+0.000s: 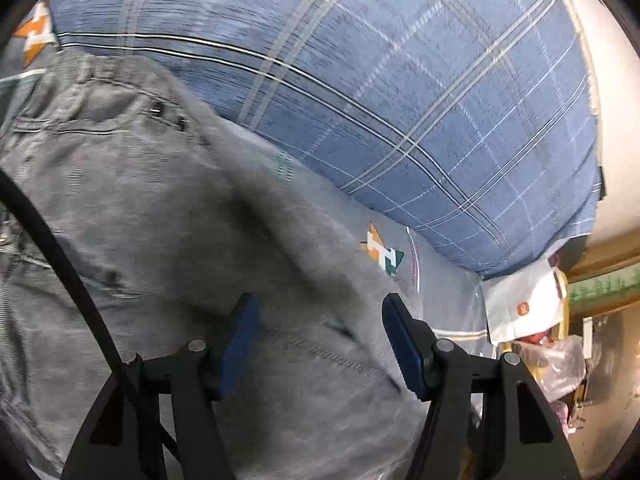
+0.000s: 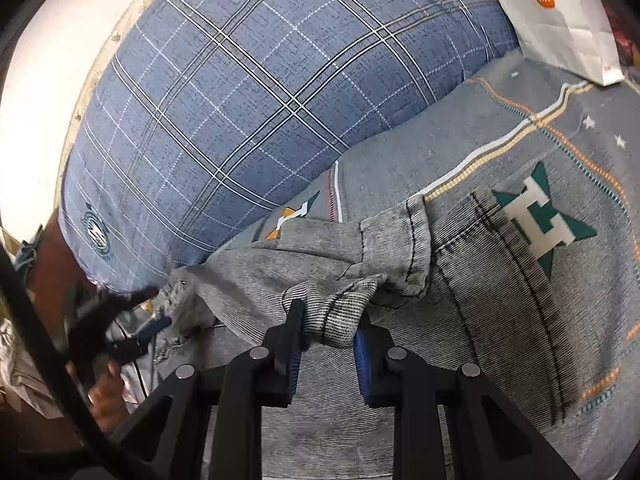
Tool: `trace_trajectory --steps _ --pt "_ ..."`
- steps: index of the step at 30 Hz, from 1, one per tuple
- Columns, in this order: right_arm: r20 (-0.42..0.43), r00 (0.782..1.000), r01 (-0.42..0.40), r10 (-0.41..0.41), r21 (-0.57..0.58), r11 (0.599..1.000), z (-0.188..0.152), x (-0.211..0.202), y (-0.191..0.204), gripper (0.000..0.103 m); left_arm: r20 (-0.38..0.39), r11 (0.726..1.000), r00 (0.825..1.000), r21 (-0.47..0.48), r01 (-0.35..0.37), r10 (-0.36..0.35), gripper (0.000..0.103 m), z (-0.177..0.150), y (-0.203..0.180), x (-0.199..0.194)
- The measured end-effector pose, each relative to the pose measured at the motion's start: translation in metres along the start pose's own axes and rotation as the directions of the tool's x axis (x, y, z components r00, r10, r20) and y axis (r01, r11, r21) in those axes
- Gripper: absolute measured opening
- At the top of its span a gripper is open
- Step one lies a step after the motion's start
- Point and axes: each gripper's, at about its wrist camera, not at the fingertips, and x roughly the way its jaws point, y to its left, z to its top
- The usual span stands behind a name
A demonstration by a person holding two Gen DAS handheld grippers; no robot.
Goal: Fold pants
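Observation:
Grey denim pants (image 1: 160, 208) lie on a grey patterned bedsheet (image 1: 440, 304). In the left wrist view my left gripper (image 1: 320, 320) is open, its blue pads apart just above the pants fabric, with the waistband and pocket at the upper left. In the right wrist view my right gripper (image 2: 326, 334) is shut on a bunched fold of the pants (image 2: 340, 316) near the leg hems (image 2: 412, 236). The left gripper (image 2: 152, 326) shows at the left edge of that view, next to the pants' frayed edge.
A large blue plaid pillow (image 1: 380, 100) (image 2: 248, 112) lies right behind the pants. A white paper bag with an orange logo (image 2: 560, 20) (image 1: 524, 300) stands at the sheet's far corner. Clutter and plastic bags (image 1: 560, 360) lie beyond the bed edge.

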Motion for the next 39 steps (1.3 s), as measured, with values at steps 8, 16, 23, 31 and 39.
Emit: trace_trajectory --steps 8,16,23,31,39 --pt "-0.016 1.0 -0.007 0.008 0.026 1.0 0.005 -0.002 -0.012 0.024 -0.026 0.984 0.984 0.01 -0.178 0.178 0.059 0.01 -0.03 0.069" --pt "-0.004 0.995 -0.103 0.104 0.135 0.986 0.02 -0.001 -0.036 0.023 0.076 0.984 0.993 -0.16 -0.08 0.094 0.005 0.014 -0.005 0.008" --pt "0.082 0.988 -0.137 0.13 0.079 0.987 0.024 -0.054 -0.042 0.022 0.086 0.988 0.993 -0.128 0.087 -0.077 0.005 -0.051 0.003 -0.056" --pt "-0.028 0.992 -0.116 0.121 0.133 0.984 -0.009 -0.039 -0.054 0.059 -0.057 0.991 0.996 -0.119 0.06 -0.067 0.002 -0.107 0.067 -0.012" --pt "-0.053 0.998 0.02 -0.015 0.104 0.994 -0.012 -0.007 -0.047 0.081 0.072 0.98 0.978 0.066 0.19 -0.195 0.071 -0.102 0.063 -0.031"
